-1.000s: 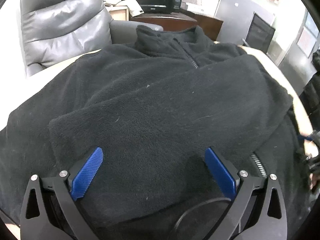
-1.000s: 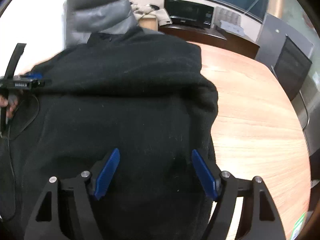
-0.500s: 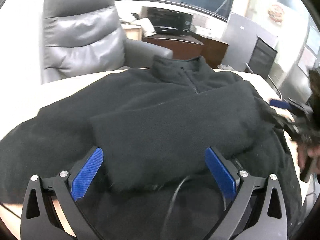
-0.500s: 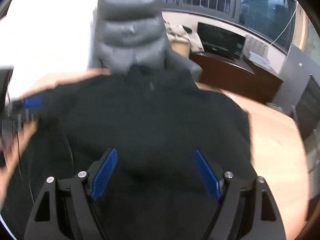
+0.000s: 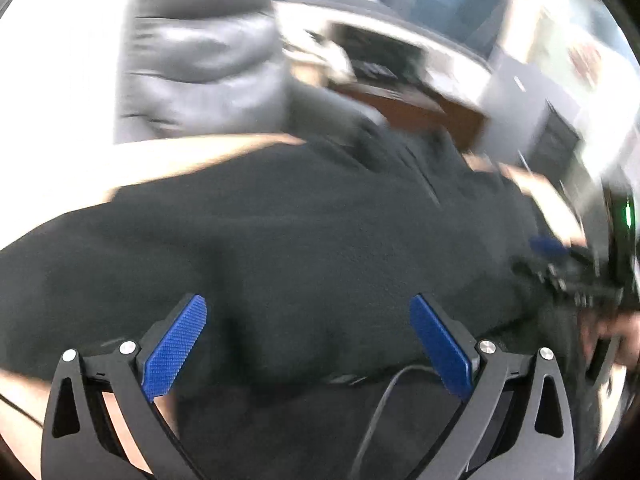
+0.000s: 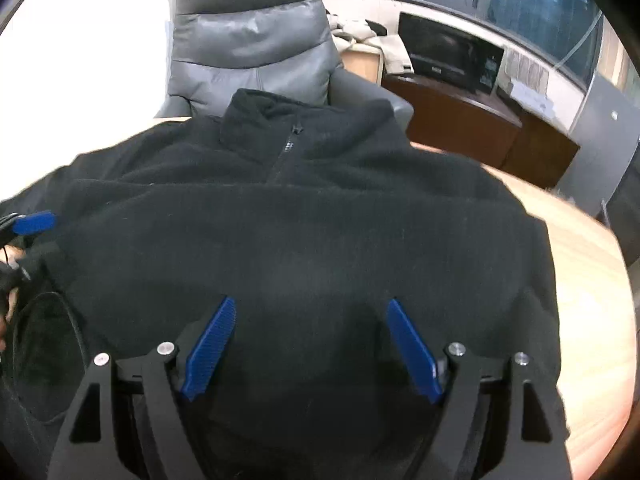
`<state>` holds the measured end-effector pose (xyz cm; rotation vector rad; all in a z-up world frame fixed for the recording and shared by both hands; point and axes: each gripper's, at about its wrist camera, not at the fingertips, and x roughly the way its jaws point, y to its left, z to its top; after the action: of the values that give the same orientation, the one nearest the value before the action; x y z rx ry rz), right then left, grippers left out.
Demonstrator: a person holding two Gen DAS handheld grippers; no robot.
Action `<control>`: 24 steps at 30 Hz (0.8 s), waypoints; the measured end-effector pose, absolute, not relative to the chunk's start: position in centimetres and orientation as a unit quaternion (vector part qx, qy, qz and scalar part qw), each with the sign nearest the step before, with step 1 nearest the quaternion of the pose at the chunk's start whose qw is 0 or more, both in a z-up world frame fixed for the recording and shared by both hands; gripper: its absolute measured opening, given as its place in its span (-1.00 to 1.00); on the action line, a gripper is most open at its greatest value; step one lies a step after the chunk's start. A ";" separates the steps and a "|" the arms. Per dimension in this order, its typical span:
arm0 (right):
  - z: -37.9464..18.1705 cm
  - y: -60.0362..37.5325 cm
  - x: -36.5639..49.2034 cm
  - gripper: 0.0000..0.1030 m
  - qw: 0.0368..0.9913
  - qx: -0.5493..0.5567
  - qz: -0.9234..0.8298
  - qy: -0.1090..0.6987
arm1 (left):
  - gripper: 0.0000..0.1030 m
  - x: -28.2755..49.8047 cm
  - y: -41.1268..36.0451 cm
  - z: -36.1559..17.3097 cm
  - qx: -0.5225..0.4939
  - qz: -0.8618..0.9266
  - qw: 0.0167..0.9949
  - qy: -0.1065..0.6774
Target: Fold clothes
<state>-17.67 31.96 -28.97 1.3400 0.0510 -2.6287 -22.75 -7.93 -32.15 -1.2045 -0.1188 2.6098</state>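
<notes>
Both my tongs, left [image 5: 308, 344] and right [image 6: 310, 346], hover spread wide and empty above the black fleece [image 6: 304, 248], which lies on the wooden surface [image 6: 592, 280], collar toward twelve o'clock. My left view is motion-blurred; the fleece's near hem is cut off at six o'clock.

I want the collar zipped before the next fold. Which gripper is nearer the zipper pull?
Probably the right gripper: it hovers open over the black fleece, in line below the zipper pull. The left gripper, also open, sits off toward the fleece's left edge.
</notes>
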 end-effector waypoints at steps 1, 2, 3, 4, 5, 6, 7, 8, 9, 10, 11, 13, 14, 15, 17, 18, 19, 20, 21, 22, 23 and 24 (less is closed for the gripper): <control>-28.3 31.8 -17.1 0.60 0.100 0.443 -0.891 0.011 | 1.00 -22.1 -10.7 -31.5 -0.409 0.904 0.104 -0.067; -27.9 31.3 -16.8 0.60 0.106 0.436 -0.894 0.008 | 1.00 -21.6 -13.5 -30.9 -0.404 0.907 0.074 -0.093; -27.6 30.6 -16.8 0.60 0.113 0.430 -0.896 0.006 | 1.00 -21.2 -16.9 -30.9 -0.406 0.905 0.036 -0.121; -27.2 29.9 -16.8 0.60 0.120 0.425 -0.897 0.005 | 1.00 -20.8 -20.4 -31.0 -0.409 0.900 -0.005 -0.147; -27.0 29.3 -16.5 0.60 0.128 0.421 -0.898 0.006 | 1.00 -20.7 -24.2 -31.4 -0.418 0.892 -0.064 -0.161; -26.8 28.5 -16.0 0.60 0.135 0.420 -0.897 0.009 | 1.00 -20.5 -27.1 -31.9 -0.422 0.885 -0.112 -0.163; -26.6 27.7 -15.5 0.60 0.142 0.419 -0.897 0.013 | 1.00 -20.4 -30.0 -32.4 -0.424 0.876 -0.159 -0.168; -26.6 26.8 -15.2 0.60 0.149 0.420 -0.895 0.014 | 1.00 -20.2 -33.0 -32.9 -0.421 0.864 -0.195 -0.195; -26.6 25.9 -14.9 0.60 0.155 0.423 -0.892 0.013 | 1.00 -20.0 -35.9 -33.3 -0.418 0.851 -0.229 -0.221; -26.6 25.0 -14.7 0.60 0.161 0.427 -0.890 0.012 | 1.00 -20.1 -37.8 -33.8 -0.418 0.840 -0.251 -0.239; -26.8 24.0 -14.5 0.60 0.167 0.431 -0.887 0.011 | 1.00 -20.1 -39.7 -34.3 -0.418 0.828 -0.272 -0.256; -26.9 22.0 -14.2 0.60 0.180 0.436 -0.882 0.012 | 1.00 -20.5 -42.8 -35.4 -0.420 0.808 -0.305 -0.278; -26.9 21.1 -14.1 0.60 0.186 0.436 -0.881 0.013 | 1.00 -20.8 -44.0 -35.9 -0.422 0.800 -0.318 -0.283; -26.9 20.3 -14.0 0.60 0.191 0.435 -0.880 0.014 | 1.00 -21.0 -44.8 -36.4 -0.426 0.791 -0.328 -0.291; -26.9 18.5 -14.0 0.60 0.202 0.436 -0.877 0.016 | 1.00 -21.2 -46.4 -37.2 -0.428 0.777 -0.346 -0.307; -26.8 17.7 -14.0 0.60 0.207 0.434 -0.877 0.019 | 1.00 -21.3 -47.1 -37.4 -0.426 0.771 -0.354 -0.315; -26.6 16.9 -13.9 0.60 0.212 0.432 -0.876 0.022 | 0.99 -21.3 -47.7 -37.6 -0.424 0.765 -0.361 -0.322; -26.5 16.2 -13.9 0.60 0.216 0.430 -0.876 0.024 | 1.00 -21.4 -48.0 -37.6 -0.423 0.765 -0.363 -0.324; -26.5 15.7 -13.9 0.60 0.220 0.429 -0.876 0.025 | 1.00 -21.5 -48.2 -37.6 -0.422 0.764 -0.363 -0.325; -26.5 15.1 -13.9 0.60 0.223 0.429 -0.875 0.026 | 0.99 -21.5 -48.5 -37.6 -0.419 0.764 -0.363 -0.330; -26.6 14.7 -13.9 0.60 0.225 0.430 -0.874 0.026 | 0.99 -21.5 -48.7 -37.5 -0.416 0.764 -0.363 -0.334; -26.7 14.3 -14.0 0.60 0.226 0.431 -0.873 0.027 | 0.99 -21.4 -49.0 -37.4 -0.412 0.764 -0.362 -0.340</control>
<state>-13.96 14.28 -26.66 1.1888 0.0735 -2.4066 -21.44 -48.99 -37.44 -1.7172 -1.4153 3.1807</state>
